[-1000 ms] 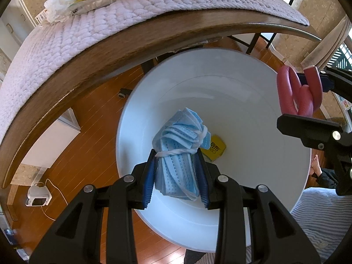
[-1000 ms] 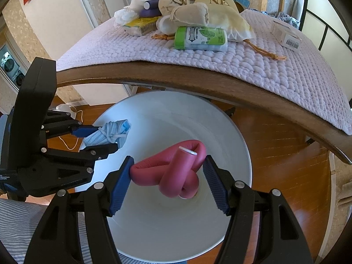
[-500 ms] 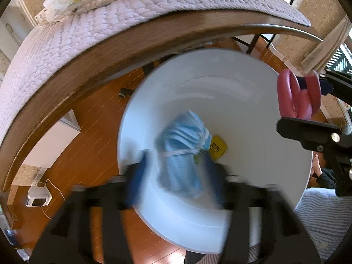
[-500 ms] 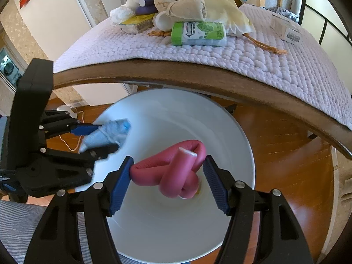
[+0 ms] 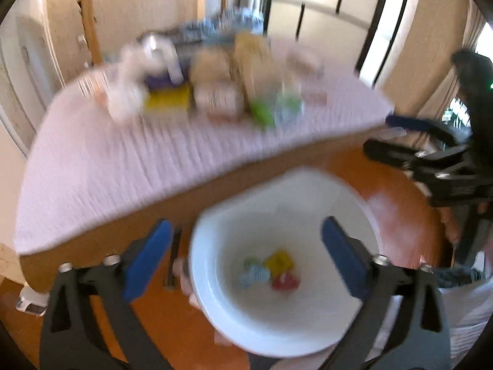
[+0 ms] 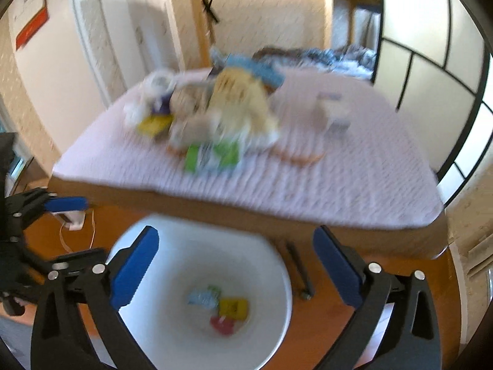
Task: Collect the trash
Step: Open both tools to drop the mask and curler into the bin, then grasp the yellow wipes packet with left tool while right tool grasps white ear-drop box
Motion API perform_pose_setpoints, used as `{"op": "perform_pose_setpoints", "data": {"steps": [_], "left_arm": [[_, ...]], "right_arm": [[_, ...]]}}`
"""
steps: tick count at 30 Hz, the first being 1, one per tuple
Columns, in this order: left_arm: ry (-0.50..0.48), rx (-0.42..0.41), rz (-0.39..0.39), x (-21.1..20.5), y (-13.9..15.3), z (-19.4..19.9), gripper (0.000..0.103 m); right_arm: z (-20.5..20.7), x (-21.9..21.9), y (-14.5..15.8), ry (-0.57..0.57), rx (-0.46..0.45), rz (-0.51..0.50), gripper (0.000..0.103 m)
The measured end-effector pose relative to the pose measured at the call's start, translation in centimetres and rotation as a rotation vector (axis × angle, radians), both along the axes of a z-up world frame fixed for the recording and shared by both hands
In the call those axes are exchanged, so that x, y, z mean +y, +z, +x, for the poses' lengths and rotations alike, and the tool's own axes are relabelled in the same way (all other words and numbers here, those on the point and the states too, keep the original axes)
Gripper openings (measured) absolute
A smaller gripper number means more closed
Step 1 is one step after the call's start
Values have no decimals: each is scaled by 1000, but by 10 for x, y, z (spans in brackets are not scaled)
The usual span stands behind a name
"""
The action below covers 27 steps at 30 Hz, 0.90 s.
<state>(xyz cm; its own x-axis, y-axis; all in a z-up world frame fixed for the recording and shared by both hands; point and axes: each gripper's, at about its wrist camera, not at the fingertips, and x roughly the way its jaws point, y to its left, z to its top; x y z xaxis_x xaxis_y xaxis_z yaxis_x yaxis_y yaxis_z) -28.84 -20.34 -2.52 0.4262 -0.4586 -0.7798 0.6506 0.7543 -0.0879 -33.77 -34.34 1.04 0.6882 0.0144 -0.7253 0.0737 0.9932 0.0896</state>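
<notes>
A white bin (image 5: pixel 308 333) stands on the floor below the table edge; it also shows in the right wrist view (image 6: pixel 271 323). At its bottom lie the blue mask (image 5: pixel 254 274), a yellow packet (image 5: pixel 280 260) and the pink glove (image 5: pixel 285 283); the right wrist view shows the mask (image 6: pixel 201 298), the packet (image 6: pixel 234 307) and the glove (image 6: pixel 222 324) too. My left gripper (image 5: pixel 245 257) is open and empty above the bin. My right gripper (image 6: pixel 235 262) is open and empty above it as well. Both views are blurred.
The table (image 5: pixel 123 154) with a lilac quilted cover holds several items: a green pack (image 6: pixel 212 157), a yellow pack (image 5: pixel 168 100), cloth bags (image 6: pixel 240 98) and a tissue roll (image 5: pixel 160 49). A white sack (image 5: pixel 462 302) stands right of the bin.
Both grippers opened; the blue mask and the pink glove dropped to the bottom of the bin. Both grippers then rose and tilted up toward the table top.
</notes>
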Motion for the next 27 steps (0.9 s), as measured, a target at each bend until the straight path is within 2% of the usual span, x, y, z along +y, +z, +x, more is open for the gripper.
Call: {"op": "perform_pose_setpoints", "data": {"steps": [4,8,11,19,24,27], "left_arm": [[54,-53,-47,1,18,15,102],[59,-88,0,-15,15,37,102],[58,-90,23,-25,12,61,102],[155,-58,47,-17,-2,120,101],[186,11,20,-13,-13,143,88],[192,15,27,-14,-16,149,82]], "right_arm": [[18,-23,15,-49,-35,2,99],[40,-41,20,-86,-36,-30,99],[57,-52,17,-94,-28,-51,99],[99,-77,3,-96,-2,-82,99],[127,-92,-8,-91,22,-76,99],[141,-101,-13,-96,33,-87,99]]}}
